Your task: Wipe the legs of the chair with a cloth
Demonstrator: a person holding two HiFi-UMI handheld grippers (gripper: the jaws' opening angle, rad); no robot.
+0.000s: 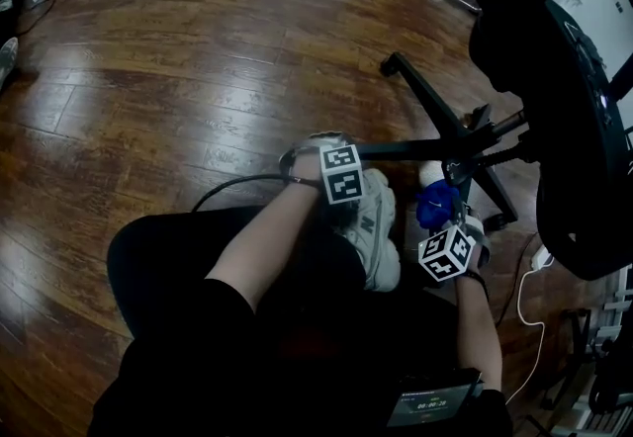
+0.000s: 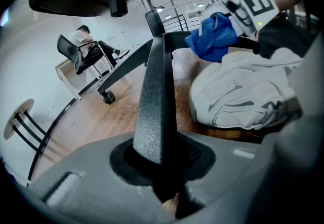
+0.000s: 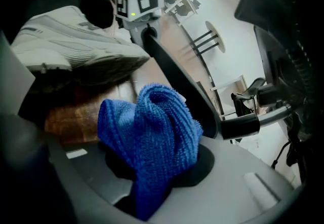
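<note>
Blue cloth sits bunched in the right gripper, jaws clenched on it, just beside the black chair leg. Left gripper is clamped on that leg, far from the hub. White shoe beside the leg, on wood floor.

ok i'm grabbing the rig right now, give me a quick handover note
Left tongs: shut on a black chair leg.
Right tongs: shut on the blue cloth, bunched up, close to that same leg near the hub; contact not clear.
Done: cannot tell which legs have been wiped.
Left: rub the cloth along this leg, then the other legs.
</note>
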